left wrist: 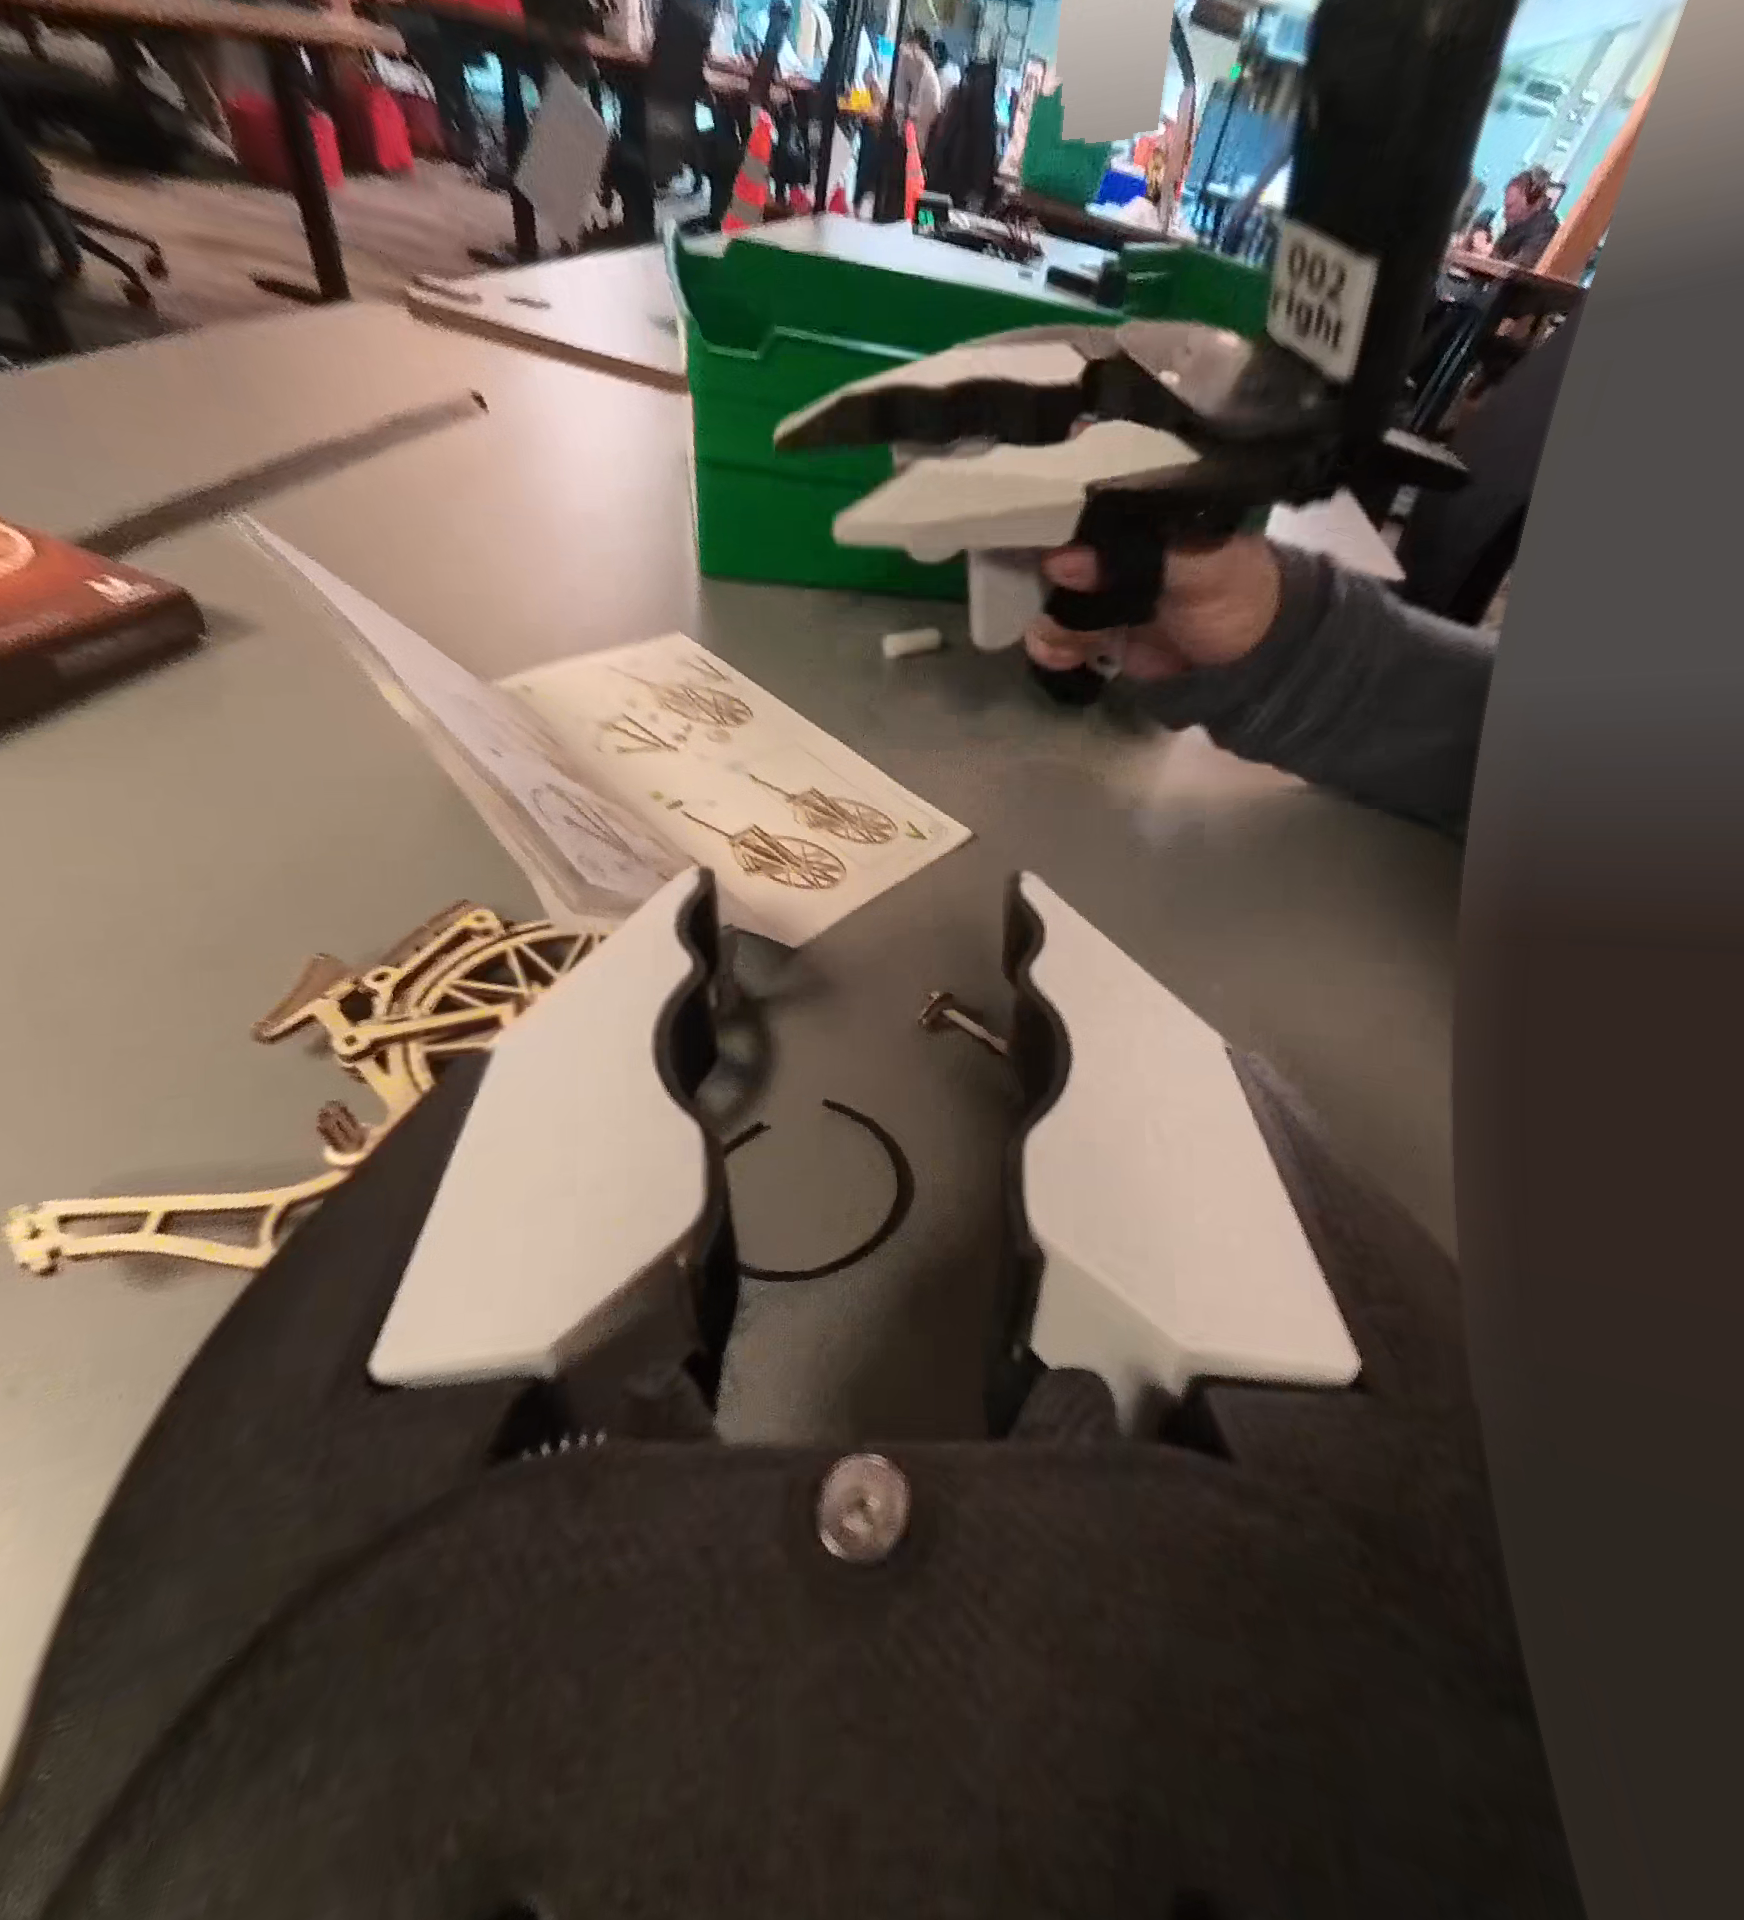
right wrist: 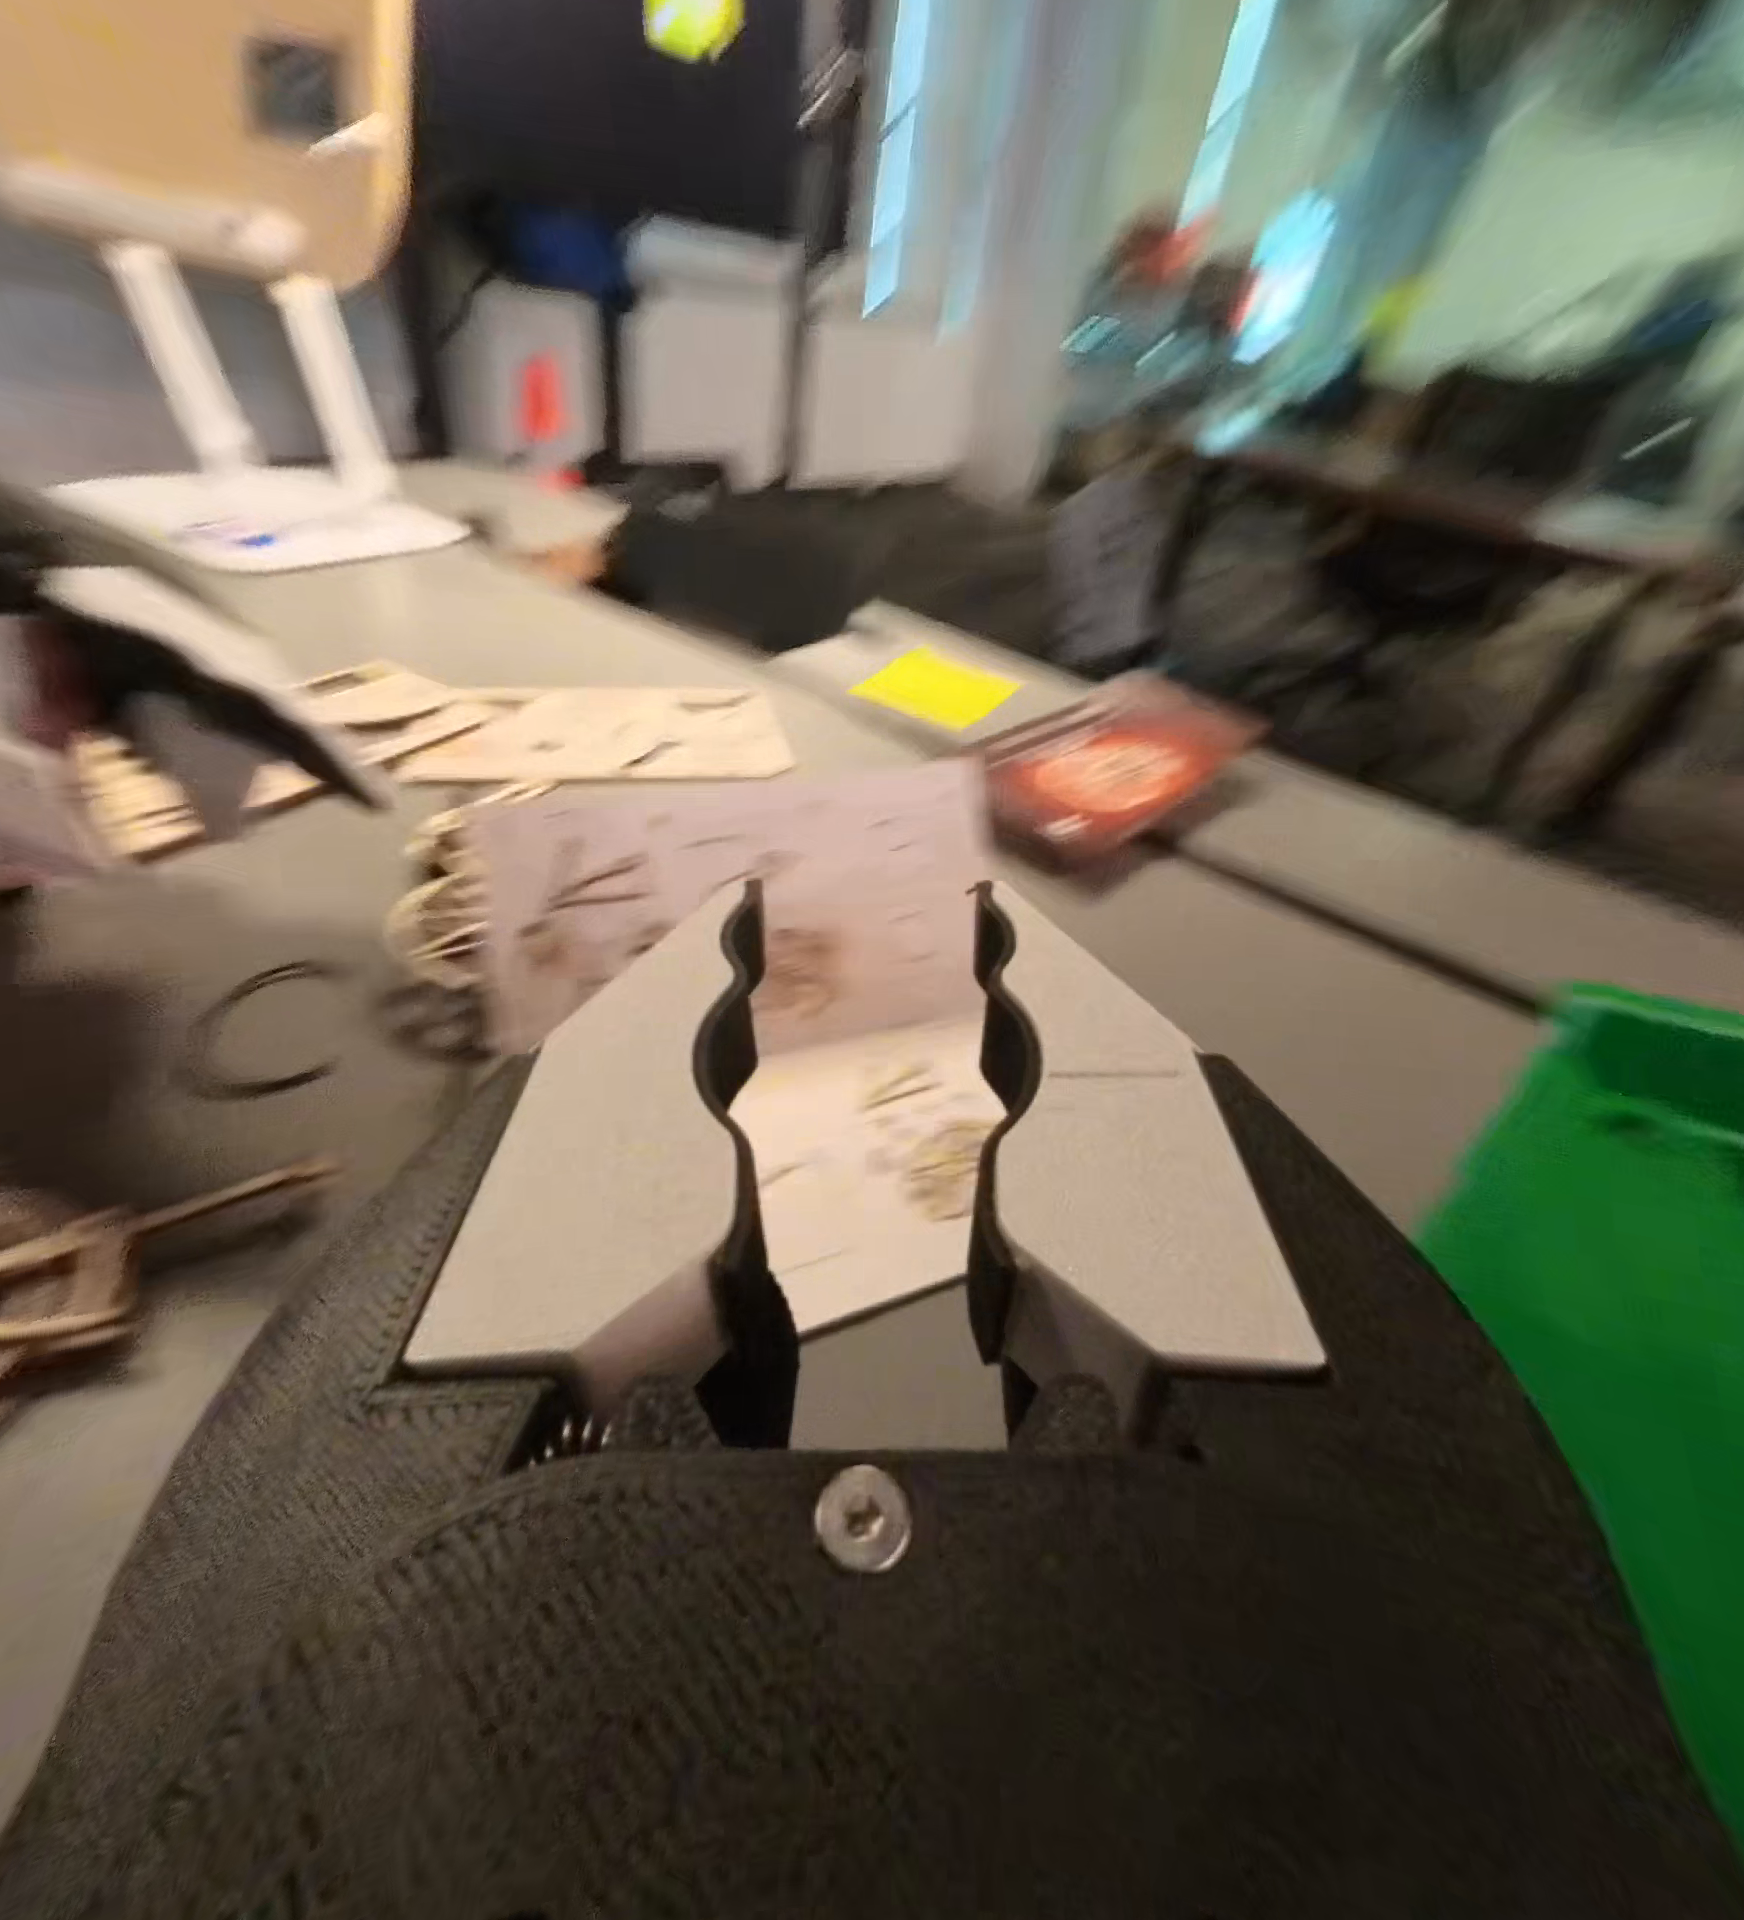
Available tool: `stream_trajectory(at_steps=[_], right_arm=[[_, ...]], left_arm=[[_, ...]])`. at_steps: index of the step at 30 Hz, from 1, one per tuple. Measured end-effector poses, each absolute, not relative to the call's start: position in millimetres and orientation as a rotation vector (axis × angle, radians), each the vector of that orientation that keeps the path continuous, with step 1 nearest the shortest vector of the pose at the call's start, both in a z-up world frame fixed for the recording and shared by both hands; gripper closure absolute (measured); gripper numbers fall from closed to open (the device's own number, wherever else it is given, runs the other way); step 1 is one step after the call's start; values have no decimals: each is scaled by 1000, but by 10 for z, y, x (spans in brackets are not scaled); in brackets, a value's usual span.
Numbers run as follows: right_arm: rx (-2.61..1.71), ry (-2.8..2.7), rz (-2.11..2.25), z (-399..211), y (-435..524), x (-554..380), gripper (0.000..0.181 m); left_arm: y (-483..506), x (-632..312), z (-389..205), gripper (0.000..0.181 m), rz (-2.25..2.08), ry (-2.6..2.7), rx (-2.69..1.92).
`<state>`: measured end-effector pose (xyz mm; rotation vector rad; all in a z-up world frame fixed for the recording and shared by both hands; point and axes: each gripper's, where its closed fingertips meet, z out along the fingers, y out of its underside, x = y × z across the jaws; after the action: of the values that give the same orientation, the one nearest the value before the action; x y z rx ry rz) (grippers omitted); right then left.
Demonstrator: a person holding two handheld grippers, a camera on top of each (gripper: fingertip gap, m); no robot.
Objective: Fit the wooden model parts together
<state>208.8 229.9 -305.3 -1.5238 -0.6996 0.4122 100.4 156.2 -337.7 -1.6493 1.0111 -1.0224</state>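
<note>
My left gripper (left wrist: pixel 860 894) is open and hovers low over the grey table. Between its fingers lie a thin black ring (left wrist: pixel 826 1195) and a small wooden pin (left wrist: pixel 961 1023). A small dark blurred thing (left wrist: pixel 743 1008) sits by the left finger's inner face. A wooden wheel assembly (left wrist: pixel 411 1018) and a flat wooden strut (left wrist: pixel 161 1231) lie to its left. My right gripper (right wrist: pixel 868 899) is open and empty above the open instruction booklet (right wrist: pixel 639 883). It also shows in the left wrist view (left wrist: pixel 816 483), raised in a hand (left wrist: pixel 1159 623). The right view is blurred.
A green crate (left wrist: pixel 795 416) stands at the back right, also in the right view (right wrist: pixel 1678 1247). A brown box (left wrist: pixel 16 623) lies far left. The booklet (left wrist: pixel 722 790) lies mid-table. Wooden part sheets (right wrist: pixel 598 738), a yellow note (right wrist: pixel 935 686) and a white stand (right wrist: pixel 255 364) lie beyond. To reach the flat wooden strut (left wrist: pixel 161 1231) in a straight line is about 11 centimeters for my left fingers, about 20 centimeters for my right.
</note>
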Motion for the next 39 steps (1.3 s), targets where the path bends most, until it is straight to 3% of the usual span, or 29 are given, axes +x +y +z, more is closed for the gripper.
stream_trajectory(at_steps=[9, 22, 29, 39], right_arm=[[-1218, -635, 136, -2872, 2416, 2366, 162], [-1188, -545, 278, -2767, 2358, 2461, 165], [-1215, -512, 321, -2792, 2398, 2497, 165], [-1249, -498, 364, -2838, 2431, 2500, 165]], left_arm=[[1297, 1363, -3434, 140, -868, 1316, -1602], [1510, 1992, -3909, 153, -603, 1867, -1658], [1547, 1986, -4082, 136, -678, 1979, -1769], [1578, 1942, -4117, 151, -675, 2032, -1705]])
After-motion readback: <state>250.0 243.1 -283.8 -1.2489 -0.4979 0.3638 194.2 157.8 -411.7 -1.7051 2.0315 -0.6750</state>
